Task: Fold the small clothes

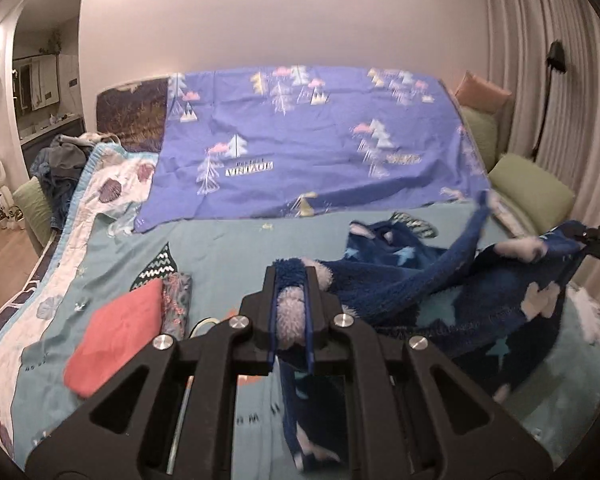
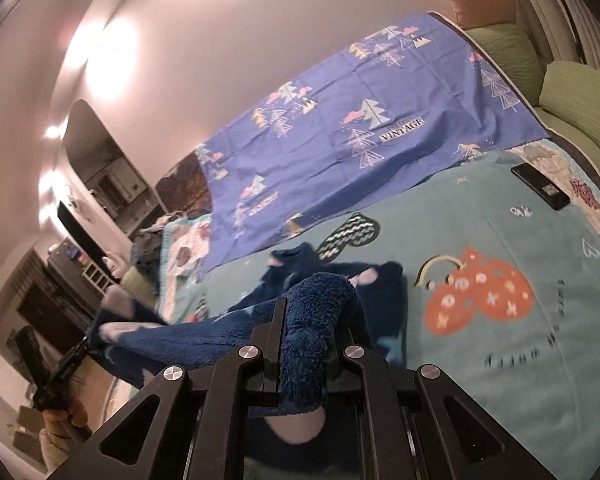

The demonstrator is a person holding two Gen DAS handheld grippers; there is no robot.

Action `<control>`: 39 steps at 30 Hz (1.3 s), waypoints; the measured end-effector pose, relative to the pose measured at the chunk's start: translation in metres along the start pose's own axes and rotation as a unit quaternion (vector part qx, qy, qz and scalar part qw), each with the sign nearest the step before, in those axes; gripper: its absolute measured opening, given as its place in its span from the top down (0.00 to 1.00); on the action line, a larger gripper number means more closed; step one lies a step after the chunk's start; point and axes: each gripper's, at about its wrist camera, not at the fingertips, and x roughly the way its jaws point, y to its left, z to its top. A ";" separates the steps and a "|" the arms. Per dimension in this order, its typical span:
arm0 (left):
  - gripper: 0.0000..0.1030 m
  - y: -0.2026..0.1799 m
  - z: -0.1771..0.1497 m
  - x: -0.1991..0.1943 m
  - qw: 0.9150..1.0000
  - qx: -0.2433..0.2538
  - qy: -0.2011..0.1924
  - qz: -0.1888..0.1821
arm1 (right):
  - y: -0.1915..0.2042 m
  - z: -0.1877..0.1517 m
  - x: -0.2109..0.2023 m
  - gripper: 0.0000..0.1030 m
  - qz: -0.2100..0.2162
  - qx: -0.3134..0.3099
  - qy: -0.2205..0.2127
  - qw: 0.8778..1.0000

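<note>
A dark blue fleece garment (image 1: 440, 276) with white and light blue stars hangs above the teal bedspread (image 1: 236, 248), stretched between my two grippers. My left gripper (image 1: 291, 280) is shut on one edge of it, with fleece bunched between its jaws. My right gripper (image 2: 312, 300) is shut on the other edge of the fleece (image 2: 320, 320). The right gripper also shows at the right edge of the left wrist view (image 1: 580, 236), and the left one at the lower left of the right wrist view (image 2: 88, 340). A loose strip of fleece (image 1: 460, 240) trails upward.
A folded coral cloth (image 1: 116, 340) and a folded patterned cloth (image 1: 176, 304) lie at the left on the bedspread. A purple tree-print sheet (image 1: 308, 144) covers the back of the bed. A black phone (image 2: 540, 186) lies at the right. Green pillows (image 1: 528, 188) line the curtain side.
</note>
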 end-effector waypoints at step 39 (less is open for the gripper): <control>0.54 -0.165 0.040 0.256 0.960 0.130 0.209 -0.134 | 0.000 0.028 0.274 0.57 -0.069 -0.045 0.245 0.966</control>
